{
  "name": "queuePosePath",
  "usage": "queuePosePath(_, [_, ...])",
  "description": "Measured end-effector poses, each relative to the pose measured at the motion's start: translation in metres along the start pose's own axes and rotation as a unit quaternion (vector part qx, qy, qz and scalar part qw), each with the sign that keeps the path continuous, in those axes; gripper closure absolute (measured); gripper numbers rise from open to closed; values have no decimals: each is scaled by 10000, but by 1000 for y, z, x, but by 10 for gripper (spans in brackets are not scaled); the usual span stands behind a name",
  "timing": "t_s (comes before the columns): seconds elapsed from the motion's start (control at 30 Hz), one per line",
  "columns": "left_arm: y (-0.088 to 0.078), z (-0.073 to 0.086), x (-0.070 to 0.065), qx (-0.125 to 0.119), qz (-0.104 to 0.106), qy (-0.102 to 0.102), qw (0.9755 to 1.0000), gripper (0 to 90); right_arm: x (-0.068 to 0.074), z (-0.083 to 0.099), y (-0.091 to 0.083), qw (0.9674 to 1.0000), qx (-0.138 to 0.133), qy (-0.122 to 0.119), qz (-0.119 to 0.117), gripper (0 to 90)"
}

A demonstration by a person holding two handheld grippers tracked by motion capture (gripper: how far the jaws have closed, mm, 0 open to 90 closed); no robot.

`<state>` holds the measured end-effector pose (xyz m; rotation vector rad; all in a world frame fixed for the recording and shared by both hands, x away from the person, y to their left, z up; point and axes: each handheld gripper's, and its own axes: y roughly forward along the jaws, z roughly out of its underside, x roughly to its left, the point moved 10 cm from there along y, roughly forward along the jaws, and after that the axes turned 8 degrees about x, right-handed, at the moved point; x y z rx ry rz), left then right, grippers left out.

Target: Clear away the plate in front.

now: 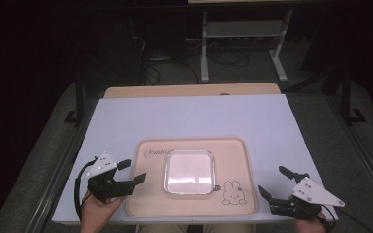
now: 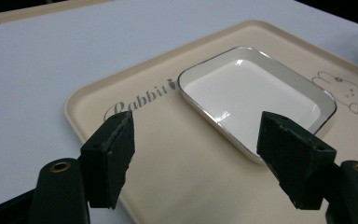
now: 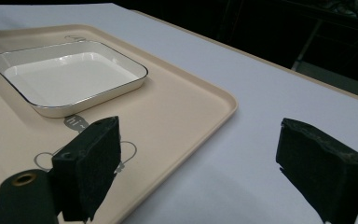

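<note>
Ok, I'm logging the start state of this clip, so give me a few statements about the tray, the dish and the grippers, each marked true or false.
1. The white dish sits on the beige tray. True.
2. The dish holds food. False: it is empty.
3. The left gripper is shut on the tray's edge. False: its jaws stand open, holding nothing.
4. The right gripper is open, over the white tabletop beside the tray. True.
5. A rabbit drawing is printed on the tray near the dish. True.
6. The dish is round. False: it is square with rounded corners.
</note>
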<state>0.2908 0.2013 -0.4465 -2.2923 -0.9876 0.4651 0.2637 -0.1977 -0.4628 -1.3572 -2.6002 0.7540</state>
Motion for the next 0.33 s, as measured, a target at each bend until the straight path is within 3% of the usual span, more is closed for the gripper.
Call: queuePosePath(0.33, [2, 21, -5, 88, 35, -73, 9999, 290, 2, 0, 1, 10000, 25, -55, -26, 130])
